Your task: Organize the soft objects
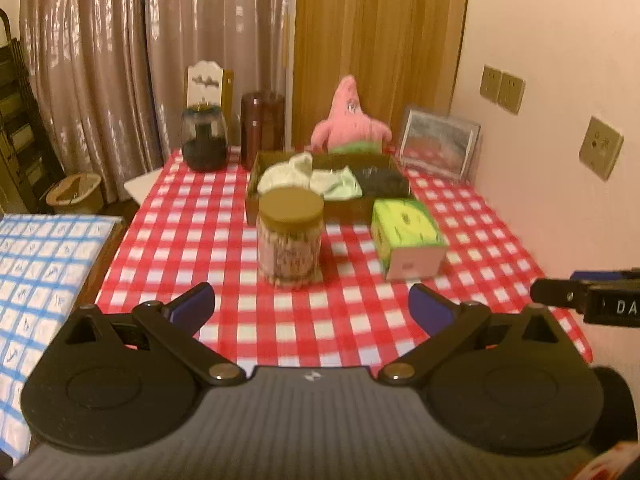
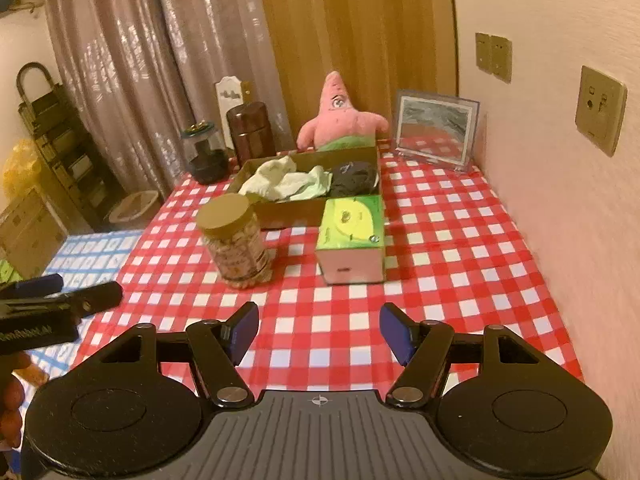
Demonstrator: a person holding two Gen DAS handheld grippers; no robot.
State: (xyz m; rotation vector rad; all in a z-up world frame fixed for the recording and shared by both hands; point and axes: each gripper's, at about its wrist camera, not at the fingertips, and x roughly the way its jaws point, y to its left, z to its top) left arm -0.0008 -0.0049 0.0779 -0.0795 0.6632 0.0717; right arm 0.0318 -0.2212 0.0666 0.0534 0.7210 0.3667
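Left gripper nearest, blue pads spread, nothing between. Right gripper same deal, fingers apart, empty, both over red-white checked tablecloth. Landmark: brown cardboard tray mid-table. Inside it, cream and pale-green cloths plus dark cloth. Pink star plush upright right behind tray. Brown-lidded clear jar and green tissue box just in front of tray.

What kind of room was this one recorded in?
Most likely a lived-in home, perhaps a dining corner: a table under a red-and-white checked tablecloth, long beige curtains behind it, and a pink star-shaped plush toy beside a framed picture.
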